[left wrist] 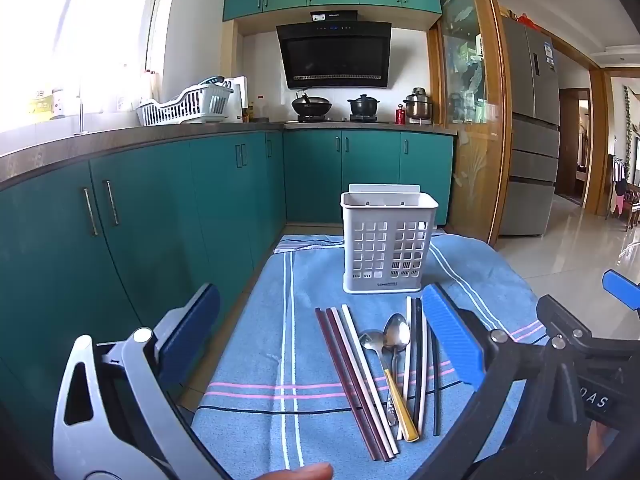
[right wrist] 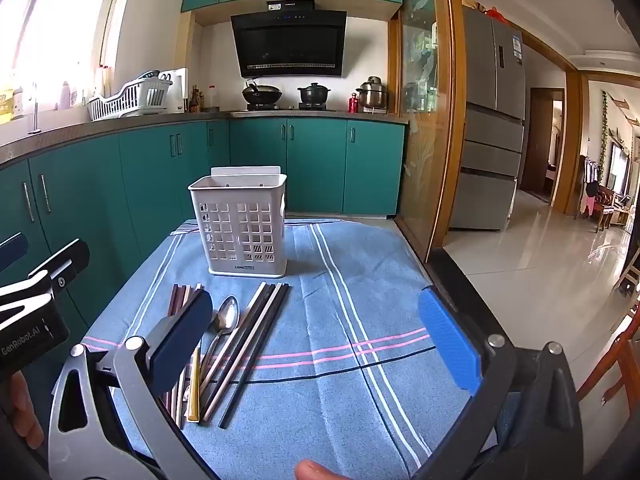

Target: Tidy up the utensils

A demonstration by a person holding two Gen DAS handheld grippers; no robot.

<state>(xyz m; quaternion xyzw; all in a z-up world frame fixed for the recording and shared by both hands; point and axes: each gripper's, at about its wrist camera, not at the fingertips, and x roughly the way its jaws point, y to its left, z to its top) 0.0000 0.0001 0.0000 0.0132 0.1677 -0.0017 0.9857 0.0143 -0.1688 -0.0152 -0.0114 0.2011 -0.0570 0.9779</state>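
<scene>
1. We see a blue woven cloth with white, pink and dark stripes point(left wrist: 256, 344) covering the table; everything lies on it.
2. A pale grey plastic utensil holder with square perforations point(left wrist: 386, 248) stands upright at the far end, well beyond both grippers.
3. Our left gripper point(left wrist: 320, 340) hovers with fingers spread wide, nothing between the pads; the utensils lie below the gap, nearer its ribbed blue right pad.
4. Our right gripper point(right wrist: 320, 340) is likewise wide apart and holds nothing; the utensils lie by its dark left pad.
5. Slim maroon, white and black chopsticks point(left wrist: 360, 380) lie side by side.
6. Two shiny steel spoons point(left wrist: 394, 340) overlap among them; one has a yellowish handle.
</scene>
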